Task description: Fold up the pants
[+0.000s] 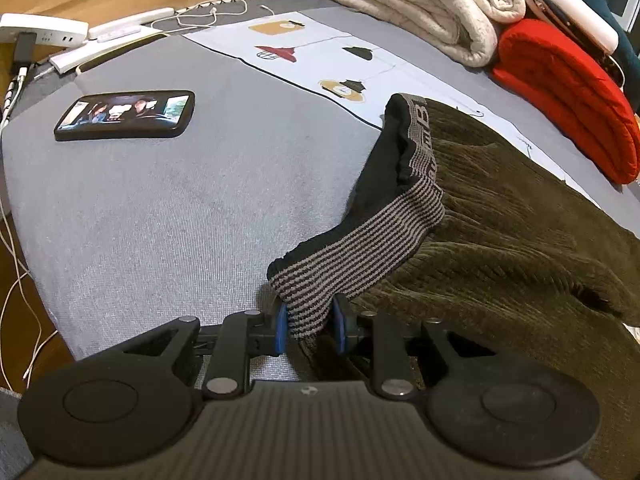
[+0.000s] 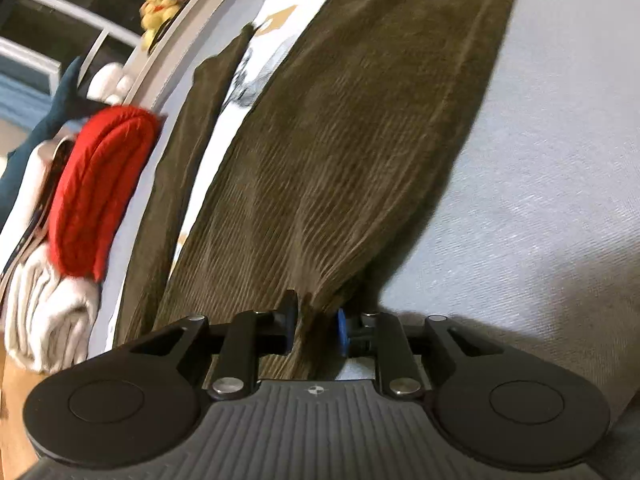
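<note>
The left gripper (image 1: 310, 322) is clamped on the striped waistband (image 1: 360, 248) of the olive corduroy pants (image 1: 500, 232). The right gripper (image 2: 316, 326) pinches gathered corduroy nearer the legs. The pants lie stretched along the grey bed (image 1: 180, 200), beside a red blanket (image 1: 568, 92).

one pants (image 1: 500, 216), one phone (image 1: 124, 115), two tongs (image 1: 310, 330)

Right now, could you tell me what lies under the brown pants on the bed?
Under the brown pants lie the grey bed cover and a pale printed cloth; anything else beneath is covered.
</note>
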The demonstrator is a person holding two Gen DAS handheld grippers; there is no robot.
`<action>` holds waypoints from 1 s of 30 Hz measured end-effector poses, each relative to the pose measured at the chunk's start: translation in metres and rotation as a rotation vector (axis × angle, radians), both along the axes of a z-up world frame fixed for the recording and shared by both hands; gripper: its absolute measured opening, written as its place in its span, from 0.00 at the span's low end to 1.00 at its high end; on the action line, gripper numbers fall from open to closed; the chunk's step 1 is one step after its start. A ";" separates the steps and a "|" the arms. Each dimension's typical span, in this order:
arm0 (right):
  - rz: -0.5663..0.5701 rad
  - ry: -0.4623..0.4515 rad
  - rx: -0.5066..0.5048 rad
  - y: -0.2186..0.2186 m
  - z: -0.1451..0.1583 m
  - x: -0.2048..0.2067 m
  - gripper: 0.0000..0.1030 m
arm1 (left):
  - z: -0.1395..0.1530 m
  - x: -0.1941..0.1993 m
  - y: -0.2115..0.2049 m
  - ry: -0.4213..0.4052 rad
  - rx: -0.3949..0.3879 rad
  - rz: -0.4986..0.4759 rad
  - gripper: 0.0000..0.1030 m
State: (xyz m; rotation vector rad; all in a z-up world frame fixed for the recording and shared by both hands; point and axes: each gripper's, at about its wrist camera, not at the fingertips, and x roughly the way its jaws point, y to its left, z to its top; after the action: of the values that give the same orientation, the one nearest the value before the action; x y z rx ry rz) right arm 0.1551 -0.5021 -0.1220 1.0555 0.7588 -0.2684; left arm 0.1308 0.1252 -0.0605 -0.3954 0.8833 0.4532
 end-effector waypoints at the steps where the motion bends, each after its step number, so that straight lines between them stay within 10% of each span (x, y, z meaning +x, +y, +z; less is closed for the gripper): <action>1: -0.042 0.009 -0.046 -0.004 0.004 -0.002 0.21 | -0.001 0.001 -0.001 0.002 0.003 0.004 0.25; 16: -0.272 0.043 -0.053 -0.082 -0.007 0.006 0.23 | -0.003 0.004 -0.002 0.019 0.018 0.007 0.29; 30: -0.145 0.027 -0.151 -0.114 -0.002 0.034 0.44 | -0.006 0.008 -0.018 0.034 0.121 -0.010 0.34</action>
State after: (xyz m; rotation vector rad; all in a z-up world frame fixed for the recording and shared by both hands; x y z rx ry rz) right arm 0.1888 -0.6165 -0.1238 0.9659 0.6763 -0.4578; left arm 0.1388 0.1073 -0.0663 -0.2730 0.8862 0.5024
